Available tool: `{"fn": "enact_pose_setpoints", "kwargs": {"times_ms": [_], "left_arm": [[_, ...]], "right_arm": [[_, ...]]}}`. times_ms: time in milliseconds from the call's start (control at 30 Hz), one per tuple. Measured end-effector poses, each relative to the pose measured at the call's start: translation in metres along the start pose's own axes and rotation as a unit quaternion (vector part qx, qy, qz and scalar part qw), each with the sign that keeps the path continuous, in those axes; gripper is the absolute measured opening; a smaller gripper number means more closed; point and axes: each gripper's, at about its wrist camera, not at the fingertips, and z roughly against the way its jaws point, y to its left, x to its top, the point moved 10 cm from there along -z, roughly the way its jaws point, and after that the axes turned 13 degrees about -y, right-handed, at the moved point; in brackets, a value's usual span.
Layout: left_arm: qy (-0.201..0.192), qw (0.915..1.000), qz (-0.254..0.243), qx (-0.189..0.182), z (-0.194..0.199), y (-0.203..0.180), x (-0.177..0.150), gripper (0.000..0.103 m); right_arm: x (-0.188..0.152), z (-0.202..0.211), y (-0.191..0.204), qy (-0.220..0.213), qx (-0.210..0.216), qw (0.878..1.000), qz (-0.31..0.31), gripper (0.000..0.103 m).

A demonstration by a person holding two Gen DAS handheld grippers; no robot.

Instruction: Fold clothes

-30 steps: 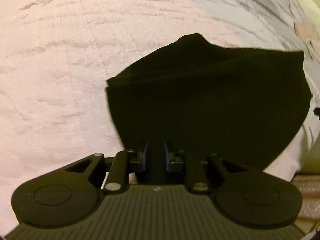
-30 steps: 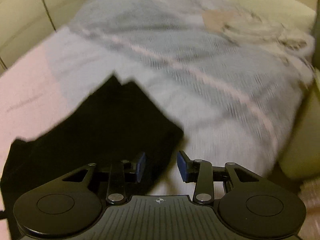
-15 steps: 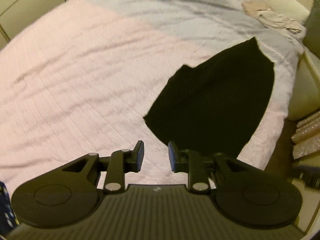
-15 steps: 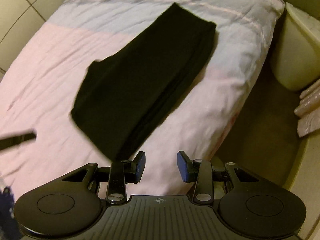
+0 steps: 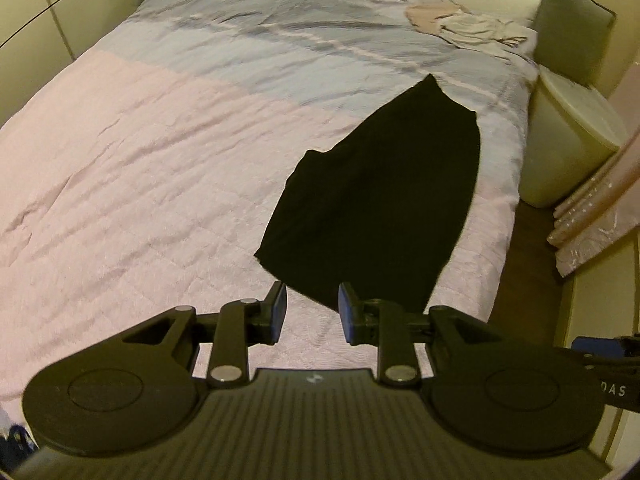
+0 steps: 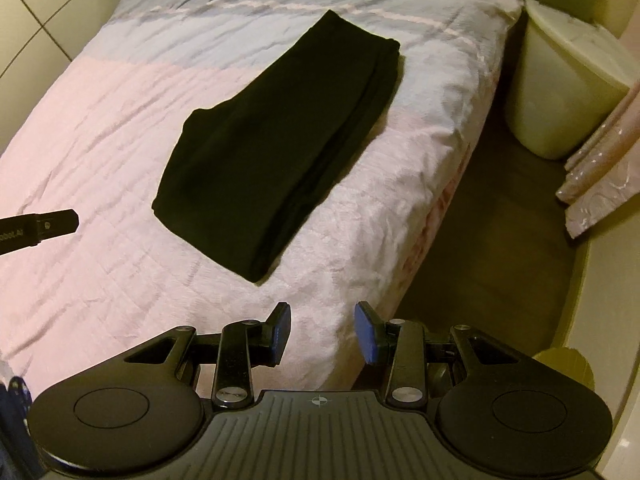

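Left gripper (image 5: pixel 311 312): jaws apart, nothing between them, raised above the pink part of the bed cover near the bed's near edge. Blue pads on the inner faces, bare. Right gripper (image 6: pixel 322 332): jaws likewise apart and empty, held over the bed's right edge, with the floor (image 6: pixel 492 240) showing under the right finger.

Just beyond the left jaws, black folded garment (image 5: pixel 380 200), flat on the bed cover (image 5: pixel 140 160). Long, narrow shape, running from near the bed's near edge away toward the far right corner, close along the right edge. In the right wrist view, same garment (image 6: pixel 280 148) lying diagonally, layered folds showing along its right long side, a small step in the outline at its left side. No contact between garment and either gripper.

Bed cover pink in the near half, pale grey-blue with light stripes in the far half, lightly wrinkled. Near the far right corner of the bed, loose heap of pale clothes (image 5: pixel 460 24), well apart from the black garment. Beside it, past the bed's right edge, a dark cushion (image 5: pixel 572 20).

Off the bed's right edge, on the floor, a pale lidded bin (image 6: pixel 560 80); just beside it, pinkish wrapped packages (image 6: pixel 600 176) leaning at the right. At the left border of the right wrist view, tip of the other gripper, above the pink cover.
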Motion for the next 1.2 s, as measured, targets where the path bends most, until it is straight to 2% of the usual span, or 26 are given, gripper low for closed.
{"fn": "enact_pose_setpoints", "kwargs": {"times_ms": [267, 667, 833, 933, 1000, 1100, 1200], "left_arm": [[0.000, 0.9996, -0.020, -0.019, -0.004, 0.008, 0.001, 0.024], [0.013, 0.9989, -0.010, -0.044, -0.033, 0.019, -0.005, 0.024], [0.019, 0.9940, 0.063, -0.088, -0.052, 0.035, -0.015, 0.024], [0.027, 0.9847, 0.135, -0.107, -0.072, 0.053, -0.028, 0.027], [0.033, 0.9756, 0.184, -0.116, -0.087, 0.066, -0.039, 0.028], [0.049, 0.9623, 0.240, -0.118, -0.116, 0.080, -0.056, 0.029], [0.050, 0.9554, 0.269, -0.111, -0.144, 0.091, -0.070, 0.032]], "right_arm": [[-0.005, 0.001, 0.012, -0.004, -0.010, 1.000, -0.012, 0.039], [-0.013, -0.011, 0.011, 0.009, -0.033, 0.999, -0.021, 0.039], [-0.012, -0.019, 0.012, 0.001, -0.033, 0.999, -0.013, 0.039], [-0.002, -0.028, 0.019, -0.032, -0.025, 0.999, 0.024, 0.039], [0.003, -0.039, 0.028, -0.055, -0.027, 0.995, 0.075, 0.039], [-0.002, -0.065, 0.045, -0.079, -0.032, 0.982, 0.169, 0.041], [-0.026, -0.101, 0.062, -0.075, -0.041, 0.960, 0.266, 0.044]]}}
